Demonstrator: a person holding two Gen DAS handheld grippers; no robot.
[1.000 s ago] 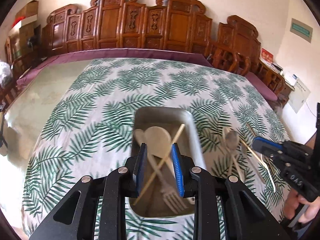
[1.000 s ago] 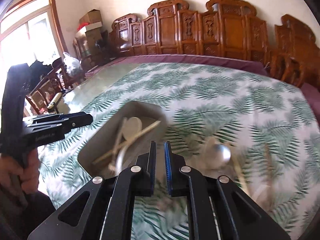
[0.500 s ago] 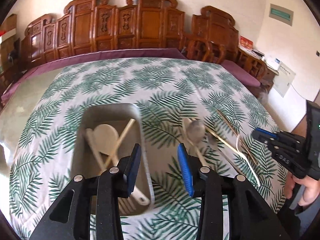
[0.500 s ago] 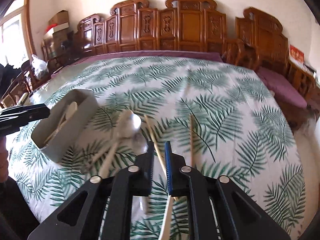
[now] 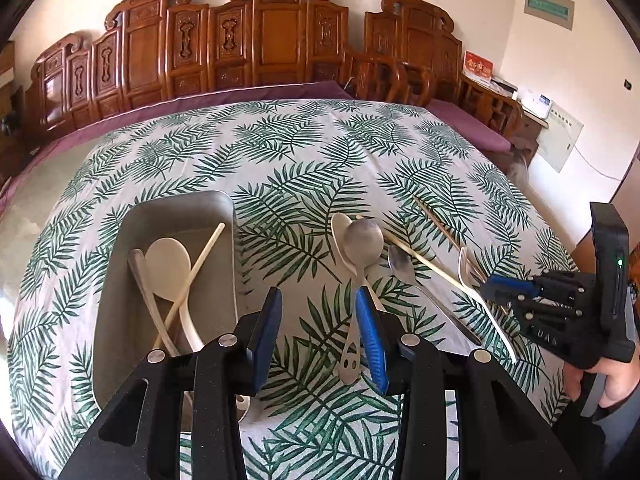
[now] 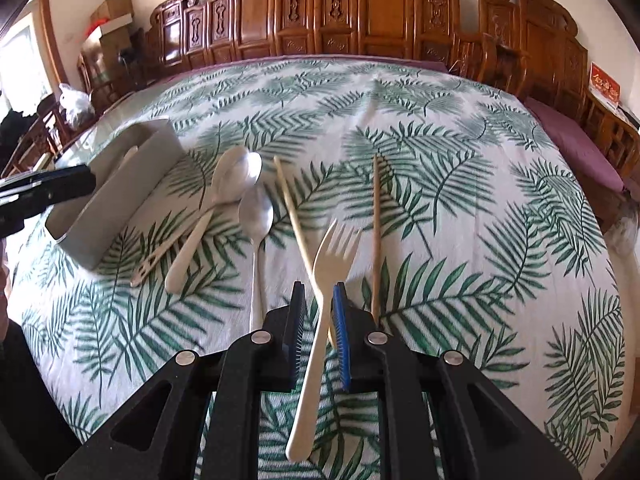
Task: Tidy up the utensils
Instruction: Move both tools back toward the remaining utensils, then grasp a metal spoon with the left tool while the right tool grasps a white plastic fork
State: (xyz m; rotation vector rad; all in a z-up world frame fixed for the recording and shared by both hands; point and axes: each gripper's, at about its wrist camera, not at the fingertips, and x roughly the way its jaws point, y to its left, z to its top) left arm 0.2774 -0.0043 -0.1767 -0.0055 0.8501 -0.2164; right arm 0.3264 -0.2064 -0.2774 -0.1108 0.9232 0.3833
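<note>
A grey tray [image 5: 224, 200] on the leaf-print cloth holds a cream spoon [image 5: 168, 264], a chopstick [image 5: 192, 276] and more. My left gripper [image 5: 318, 300] is open above the cloth, its right finger beside a large metal spoon [image 5: 362, 240] that lies on a cream spoon. A smaller metal spoon [image 5: 400, 266], chopsticks [image 5: 424, 260] and a cream fork lie to the right. My right gripper [image 6: 319, 300] is partly open with its fingers either side of the cream fork [image 6: 320, 312], which lies on the cloth. The tray also shows in the right wrist view [image 6: 120, 188].
Carved wooden chairs [image 5: 280, 48] line the table's far side. A second chopstick [image 6: 376, 232] lies right of the fork. The table edge with purple cloth [image 5: 468, 124] lies at the far right. My right gripper shows in the left wrist view [image 5: 504, 286].
My left gripper moved right from over the tray to beside the large metal spoon and opened wider. My right gripper moved right to the cream fork and opened slightly around it.
</note>
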